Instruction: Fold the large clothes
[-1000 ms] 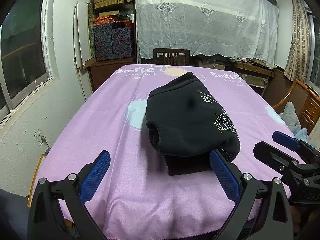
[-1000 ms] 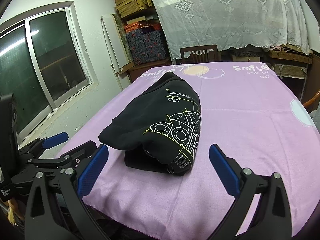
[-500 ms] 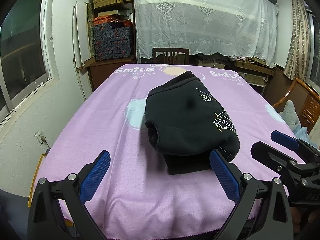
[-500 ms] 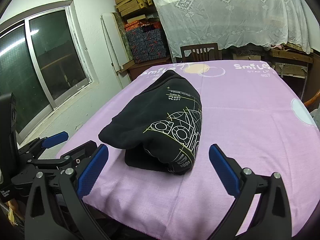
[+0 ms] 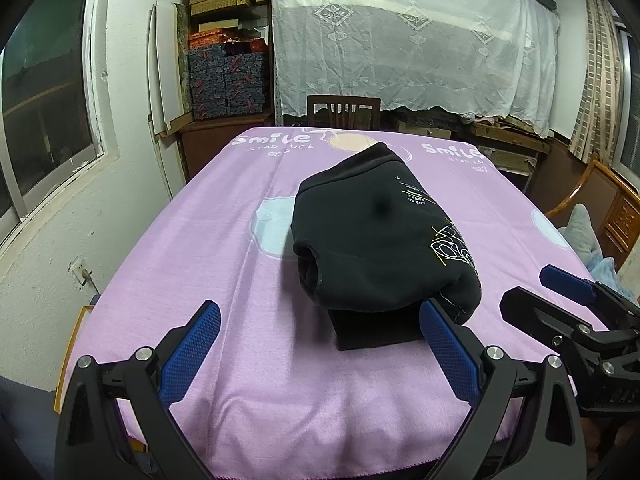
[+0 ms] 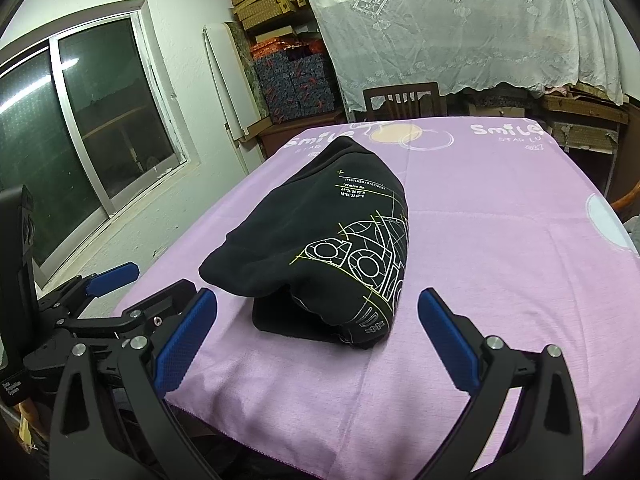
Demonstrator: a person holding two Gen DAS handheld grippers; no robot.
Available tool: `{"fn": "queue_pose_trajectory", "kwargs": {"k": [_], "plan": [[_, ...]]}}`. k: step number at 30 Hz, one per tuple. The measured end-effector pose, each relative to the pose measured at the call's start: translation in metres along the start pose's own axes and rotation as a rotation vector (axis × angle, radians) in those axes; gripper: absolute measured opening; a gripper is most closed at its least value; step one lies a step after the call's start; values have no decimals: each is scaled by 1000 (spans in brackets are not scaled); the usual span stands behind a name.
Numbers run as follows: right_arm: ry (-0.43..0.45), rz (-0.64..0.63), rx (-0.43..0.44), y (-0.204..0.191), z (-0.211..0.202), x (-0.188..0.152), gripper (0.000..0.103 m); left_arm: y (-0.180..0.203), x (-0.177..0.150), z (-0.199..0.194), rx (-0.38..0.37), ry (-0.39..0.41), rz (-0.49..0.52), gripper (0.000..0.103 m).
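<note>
The sweatshirt (image 5: 380, 236) lies as a thick black bundle at the centre of both views, on the purple cloth covering the tabletop (image 5: 200, 248), its printed side toward the right of the left wrist view. Over the last second almost nothing has changed: the bundle keeps its shape and place. Left tongs (image 5: 320, 352) and right tongs (image 6: 316, 336) remain spread and empty at the lower frame edge, clear of the fabric. Judgement: the folding appears finished or paused; the bundle looks loose, so a final tidy may remain.
</note>
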State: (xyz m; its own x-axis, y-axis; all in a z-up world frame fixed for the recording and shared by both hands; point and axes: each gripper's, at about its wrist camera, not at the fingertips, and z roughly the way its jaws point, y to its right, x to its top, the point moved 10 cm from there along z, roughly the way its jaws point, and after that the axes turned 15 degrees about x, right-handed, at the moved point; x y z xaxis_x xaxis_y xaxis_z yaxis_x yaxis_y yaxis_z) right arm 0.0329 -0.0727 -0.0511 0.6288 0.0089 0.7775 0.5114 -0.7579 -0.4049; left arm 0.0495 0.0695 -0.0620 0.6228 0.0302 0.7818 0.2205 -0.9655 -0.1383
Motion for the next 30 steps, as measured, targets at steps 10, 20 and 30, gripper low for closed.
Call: {"fn": "queue_pose_trajectory", "kwargs": {"k": [10, 20, 30], "plan": [[-3, 5, 4, 2, 0, 1, 98, 3, -1, -2, 6, 4, 9, 99], [-1, 11, 5, 2, -1, 0, 98, 2, -2, 0, 9, 1, 7, 99], [5, 22, 5, 5, -3, -2, 98, -4, 0, 1, 27, 1, -7, 99]]}}
